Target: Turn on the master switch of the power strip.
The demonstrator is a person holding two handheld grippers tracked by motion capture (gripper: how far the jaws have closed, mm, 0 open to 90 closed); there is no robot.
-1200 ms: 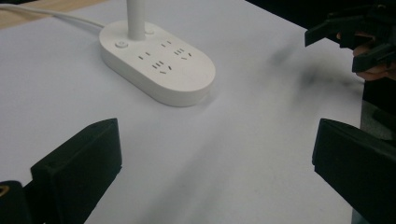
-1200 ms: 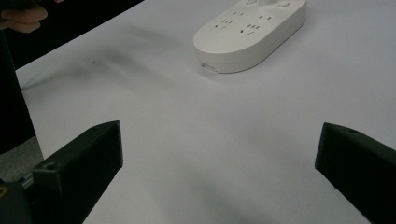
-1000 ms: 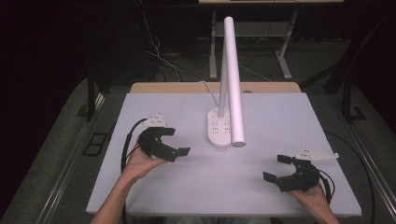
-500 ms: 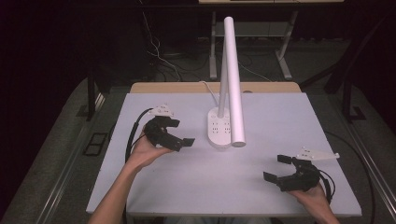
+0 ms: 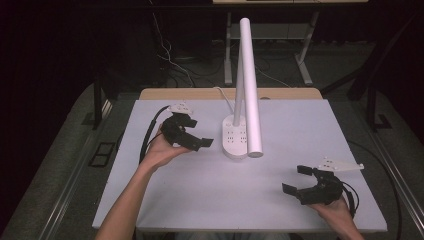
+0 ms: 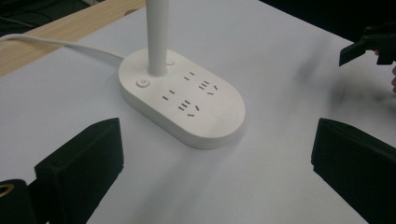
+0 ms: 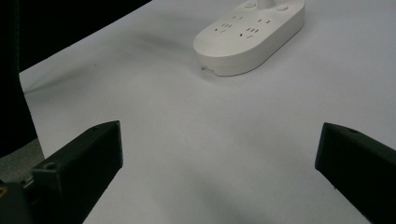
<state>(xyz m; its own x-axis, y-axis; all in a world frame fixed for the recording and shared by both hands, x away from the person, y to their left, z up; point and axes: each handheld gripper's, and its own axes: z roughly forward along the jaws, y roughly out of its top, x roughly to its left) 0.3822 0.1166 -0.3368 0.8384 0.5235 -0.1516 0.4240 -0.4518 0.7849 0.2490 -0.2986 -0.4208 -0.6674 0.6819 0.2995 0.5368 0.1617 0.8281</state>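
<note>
One white desk lamp (image 5: 248,85) with socket base (image 5: 236,137), two claws — left (image 5: 197,139), right (image 5: 296,180) — one table (image 5: 210,190).

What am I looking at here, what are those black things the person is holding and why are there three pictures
A person sits at a white table and holds a hand tool in each hand. Each tool ends in a black two-jaw claw that opens and shuts like a pincer. The left claw is raised close to the lamp, and the right claw rests low near the table's front right corner. Both have their jaws spread wide and hold nothing.

One picture comes from a fixed camera above the table. The other two come from small cameras riding on the claws, so the black blocks at their bottom corners are that claw's own jaws.

On the table stands a white desk lamp with a long tube head. Its oval base has plug sockets and a round button, and a white cord runs off behind it.
</note>
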